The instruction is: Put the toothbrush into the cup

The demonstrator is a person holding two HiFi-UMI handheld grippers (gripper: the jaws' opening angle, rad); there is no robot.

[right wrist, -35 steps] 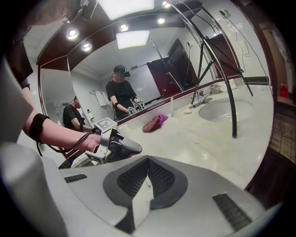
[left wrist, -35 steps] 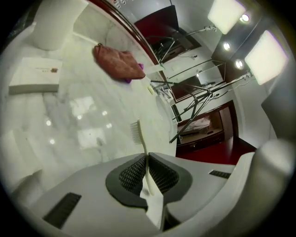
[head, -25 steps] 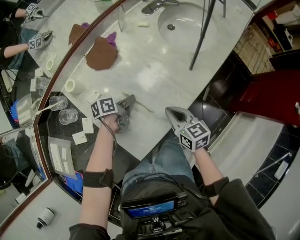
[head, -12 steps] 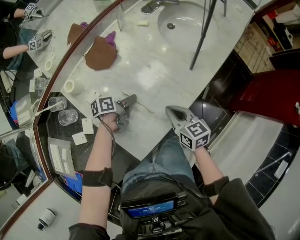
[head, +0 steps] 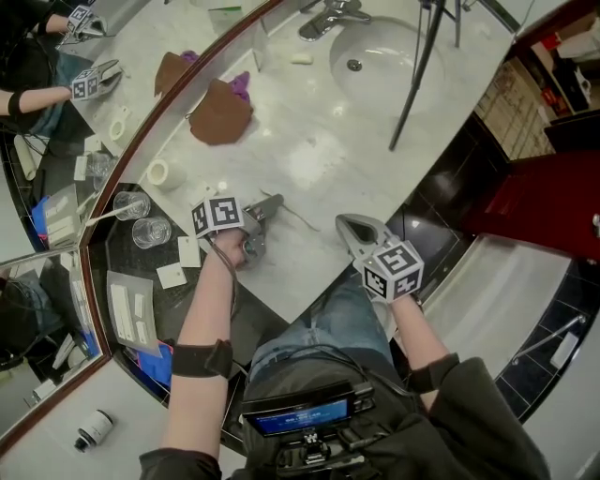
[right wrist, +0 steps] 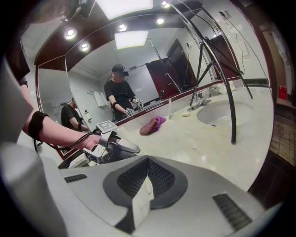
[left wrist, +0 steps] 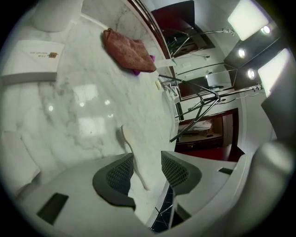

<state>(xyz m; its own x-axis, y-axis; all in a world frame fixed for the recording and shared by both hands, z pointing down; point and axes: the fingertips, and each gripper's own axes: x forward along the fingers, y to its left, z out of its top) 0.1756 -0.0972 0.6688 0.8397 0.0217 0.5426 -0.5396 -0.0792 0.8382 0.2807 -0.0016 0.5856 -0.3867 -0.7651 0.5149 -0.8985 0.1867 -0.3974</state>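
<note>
The left gripper [head: 266,203] sits low over the marble bench [head: 309,141], its jaws having just been opening. A thin pale toothbrush [head: 296,218] lies flat on the stone, its near end at their tips. The right gripper [head: 343,222], jaws together, hovers at the bench's front edge. Farther off are a brown cloth [head: 220,112] and a sink [head: 375,56] — and, by the mirror [head: 56,112], two clear glasses [head: 152,232].

White marble countertop [head: 319,159], oval sink [head: 384,70] and chrome faucet [head: 328,17] at far end. Curved brown-framed mirror [head: 56,122] along left. Black tripod leg [head: 417,80] on the counter. Dark tiled floor [head: 553,281]. Ceiling lights [right wrist: 125,39] on.
</note>
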